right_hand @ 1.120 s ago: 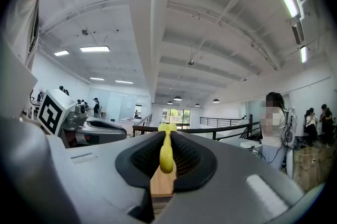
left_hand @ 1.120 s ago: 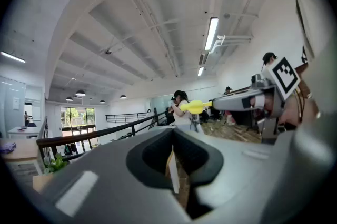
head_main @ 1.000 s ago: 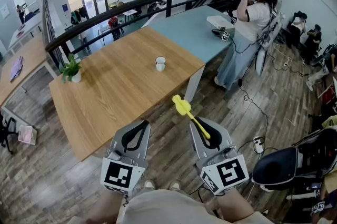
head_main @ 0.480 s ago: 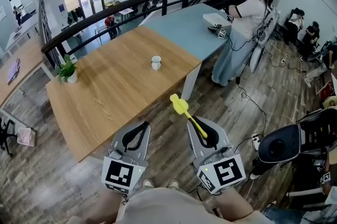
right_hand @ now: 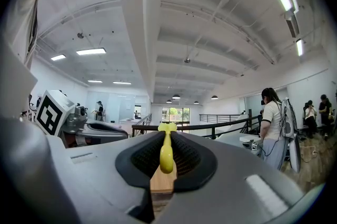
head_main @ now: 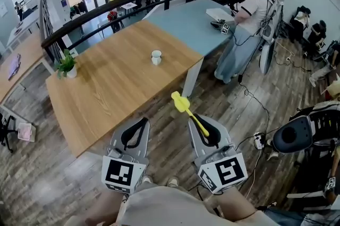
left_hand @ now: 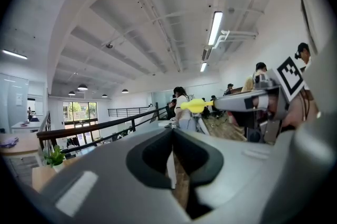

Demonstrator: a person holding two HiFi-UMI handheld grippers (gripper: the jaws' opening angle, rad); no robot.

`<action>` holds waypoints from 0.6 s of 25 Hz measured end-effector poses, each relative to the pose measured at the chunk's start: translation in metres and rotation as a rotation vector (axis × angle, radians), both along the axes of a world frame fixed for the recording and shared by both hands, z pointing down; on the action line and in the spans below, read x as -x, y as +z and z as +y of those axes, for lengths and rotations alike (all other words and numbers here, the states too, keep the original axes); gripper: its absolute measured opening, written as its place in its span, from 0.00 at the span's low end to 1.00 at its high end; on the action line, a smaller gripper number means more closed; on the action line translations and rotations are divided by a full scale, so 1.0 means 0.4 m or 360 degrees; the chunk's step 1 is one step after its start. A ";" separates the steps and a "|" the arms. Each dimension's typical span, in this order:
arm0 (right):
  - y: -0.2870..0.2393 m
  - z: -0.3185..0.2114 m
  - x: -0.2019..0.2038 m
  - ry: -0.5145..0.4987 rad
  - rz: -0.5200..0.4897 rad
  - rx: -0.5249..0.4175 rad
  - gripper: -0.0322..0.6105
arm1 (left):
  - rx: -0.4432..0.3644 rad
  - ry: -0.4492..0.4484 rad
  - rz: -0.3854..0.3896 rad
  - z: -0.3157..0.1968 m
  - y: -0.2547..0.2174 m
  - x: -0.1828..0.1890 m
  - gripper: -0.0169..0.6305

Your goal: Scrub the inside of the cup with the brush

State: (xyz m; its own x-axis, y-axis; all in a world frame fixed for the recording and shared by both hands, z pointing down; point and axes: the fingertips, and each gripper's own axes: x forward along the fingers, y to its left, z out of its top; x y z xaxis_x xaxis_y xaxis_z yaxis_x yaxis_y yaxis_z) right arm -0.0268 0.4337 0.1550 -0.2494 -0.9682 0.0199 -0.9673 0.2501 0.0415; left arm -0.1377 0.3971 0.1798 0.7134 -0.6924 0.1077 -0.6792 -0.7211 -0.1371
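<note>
Clamping the brush [head_main: 183, 104] are the right gripper [head_main: 202, 120] fingers; the left gripper [head_main: 141, 123] fingers meet, seemingly on nothing.

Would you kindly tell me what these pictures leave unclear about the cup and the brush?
- Inside of the cup: head view, too small and far to see.
- Bristles of the brush: too small in the head view, seen end-on in the right gripper view.
- Brush handle's rear end: hidden inside the right tool.
</note>
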 end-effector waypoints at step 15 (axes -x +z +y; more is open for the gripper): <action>0.027 0.063 -0.127 -0.0052 -0.0015 -0.0014 0.10 | -0.0010 -0.0023 -0.0035 0.073 0.027 -0.138 0.03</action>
